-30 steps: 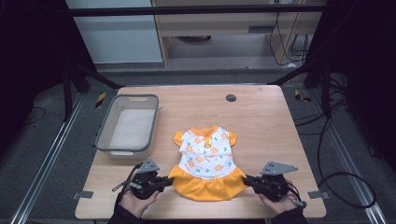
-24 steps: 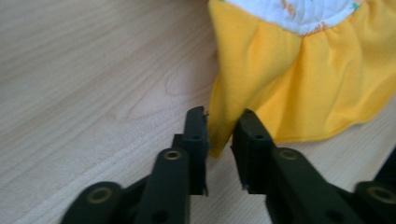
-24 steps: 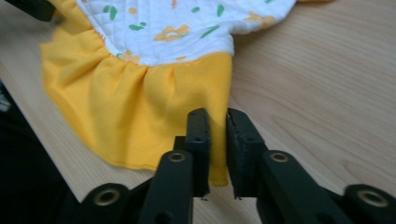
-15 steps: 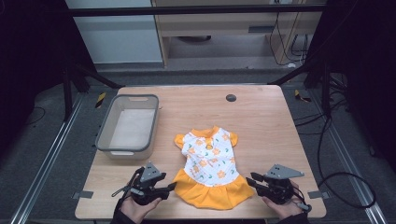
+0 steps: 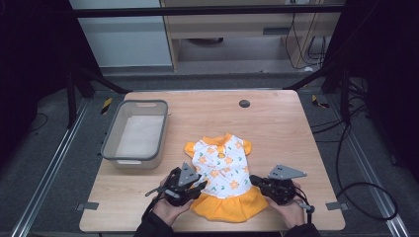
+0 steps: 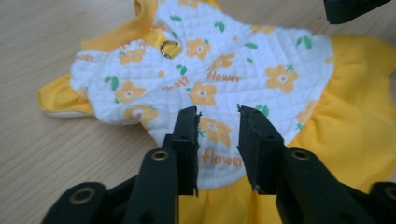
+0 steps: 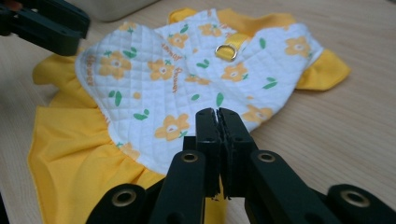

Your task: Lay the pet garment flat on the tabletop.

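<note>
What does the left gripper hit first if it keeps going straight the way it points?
Most likely the little dress: the left gripper points across its white flowered top, fingers apart just above the cloth. Beyond that lies the right gripper, though depth is hard to judge.

A small dress [image 5: 222, 175] lies flat on the tabletop [image 5: 276, 128] near its front edge, collar end pointing away from the person. A bin [image 5: 137, 133] stands to its left, farther back. The left hand-held gripper [image 5: 197, 186] sits at the dress's left side, the right hand-held gripper [image 5: 256, 180] at its right side.
</note>
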Demonstrator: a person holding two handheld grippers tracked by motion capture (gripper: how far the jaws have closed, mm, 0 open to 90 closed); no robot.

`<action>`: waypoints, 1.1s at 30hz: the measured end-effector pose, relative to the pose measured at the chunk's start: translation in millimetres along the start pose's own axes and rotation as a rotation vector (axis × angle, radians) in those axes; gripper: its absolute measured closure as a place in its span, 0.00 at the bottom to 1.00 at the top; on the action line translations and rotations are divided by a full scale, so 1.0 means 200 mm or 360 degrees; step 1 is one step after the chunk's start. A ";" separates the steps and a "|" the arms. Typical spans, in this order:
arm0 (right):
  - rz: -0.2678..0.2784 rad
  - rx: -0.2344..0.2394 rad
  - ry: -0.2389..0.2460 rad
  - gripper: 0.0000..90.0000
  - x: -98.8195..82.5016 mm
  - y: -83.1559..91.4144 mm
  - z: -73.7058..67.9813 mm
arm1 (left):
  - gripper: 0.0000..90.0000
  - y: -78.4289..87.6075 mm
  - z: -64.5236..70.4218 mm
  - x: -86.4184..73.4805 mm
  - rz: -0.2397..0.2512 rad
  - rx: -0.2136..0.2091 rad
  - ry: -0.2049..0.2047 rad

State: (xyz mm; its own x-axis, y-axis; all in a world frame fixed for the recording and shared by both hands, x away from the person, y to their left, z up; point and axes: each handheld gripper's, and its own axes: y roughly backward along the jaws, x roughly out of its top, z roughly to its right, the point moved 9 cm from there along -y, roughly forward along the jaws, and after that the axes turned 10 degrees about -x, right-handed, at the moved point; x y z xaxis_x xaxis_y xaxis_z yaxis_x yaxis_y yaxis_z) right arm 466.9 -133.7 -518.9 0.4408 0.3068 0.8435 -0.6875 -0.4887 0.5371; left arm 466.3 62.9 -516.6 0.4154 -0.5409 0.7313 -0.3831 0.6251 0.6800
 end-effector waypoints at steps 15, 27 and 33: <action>-0.0315 0.0108 0.0134 0.94 -0.18 -0.09 -0.11 | 0.84 -0.04 0.01 -0.24 -0.0178 -0.0108 0.0078; 0.0021 0.0023 0.0029 0.97 0.12 -0.09 0.03 | 0.71 0.04 -0.25 0.08 0.0077 0.0029 0.0158; 0.0095 -0.0056 -0.0054 0.98 0.27 -0.28 0.17 | 0.73 -0.12 -0.46 0.10 0.0005 0.0144 0.0227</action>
State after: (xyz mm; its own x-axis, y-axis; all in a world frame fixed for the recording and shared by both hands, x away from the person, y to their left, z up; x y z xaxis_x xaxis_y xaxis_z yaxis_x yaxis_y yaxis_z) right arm 547.9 -117.8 -503.9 0.4175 0.2499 0.8737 -0.7327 -0.4761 0.4863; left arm 559.5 88.4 -522.4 0.5245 -0.4497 0.7229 -0.4548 0.5698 0.6844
